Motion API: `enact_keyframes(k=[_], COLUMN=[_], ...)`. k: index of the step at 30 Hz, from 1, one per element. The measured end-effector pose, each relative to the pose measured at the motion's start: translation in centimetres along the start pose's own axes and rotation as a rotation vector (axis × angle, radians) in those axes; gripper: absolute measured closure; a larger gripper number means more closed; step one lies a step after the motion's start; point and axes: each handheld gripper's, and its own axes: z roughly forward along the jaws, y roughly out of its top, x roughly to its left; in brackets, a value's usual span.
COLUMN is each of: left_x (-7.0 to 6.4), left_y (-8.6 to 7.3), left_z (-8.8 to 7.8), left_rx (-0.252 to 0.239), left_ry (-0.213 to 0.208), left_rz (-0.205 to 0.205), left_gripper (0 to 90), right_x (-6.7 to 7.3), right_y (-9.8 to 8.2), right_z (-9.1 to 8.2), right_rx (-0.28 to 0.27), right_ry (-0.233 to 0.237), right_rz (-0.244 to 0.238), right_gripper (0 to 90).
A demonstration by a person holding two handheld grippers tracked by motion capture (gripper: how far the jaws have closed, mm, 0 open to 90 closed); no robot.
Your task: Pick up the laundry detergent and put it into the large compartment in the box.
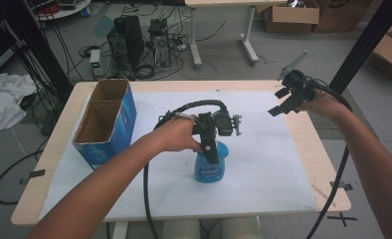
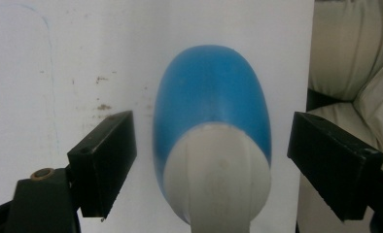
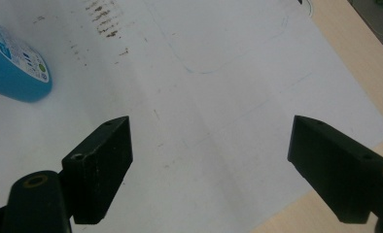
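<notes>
Blue bottle (image 1: 211, 167) upright at table centre, your left gripper (image 2: 211, 165) wide open, jaws at 3 and 9 o'clock of white cap; centre, then squeeze. Right gripper (image 1: 288, 102) open, empty, at 2 o'clock

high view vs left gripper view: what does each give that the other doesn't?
High view alone: the open blue cardboard box at the table's left, the right gripper held up over the far right edge, and both forearms. Left gripper view alone: the bottle's white cap centred between open jaws with a gap on each side, touching neither. Both: the blue bottle standing on the white sheet, with the left gripper over it.
</notes>
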Motion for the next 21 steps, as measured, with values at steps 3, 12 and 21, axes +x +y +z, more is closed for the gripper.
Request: enact_keyframes(k=[3,12,21], left_x=[0.1,0.2,0.1], left_y=[0.0,-0.2,0.0], left_z=[0.2,1.5,2.0], left_rx=[0.005,0.011,0.029], left_ry=[0.002,-0.008,-0.007], left_rz=[-0.001,-0.002,0.014], left_gripper=[18.7,18.7,19.6], right_x=[0.0,0.0,-0.1], right_y=[0.0,-0.3,-0.2], right_z=[0.0,0.1,0.2], right_rx=[0.000,-0.004,-0.009], right_ry=[0.001,0.005,0.010], right_rz=[0.000,0.005,0.004], right_gripper=[16.4,16.4,16.5])
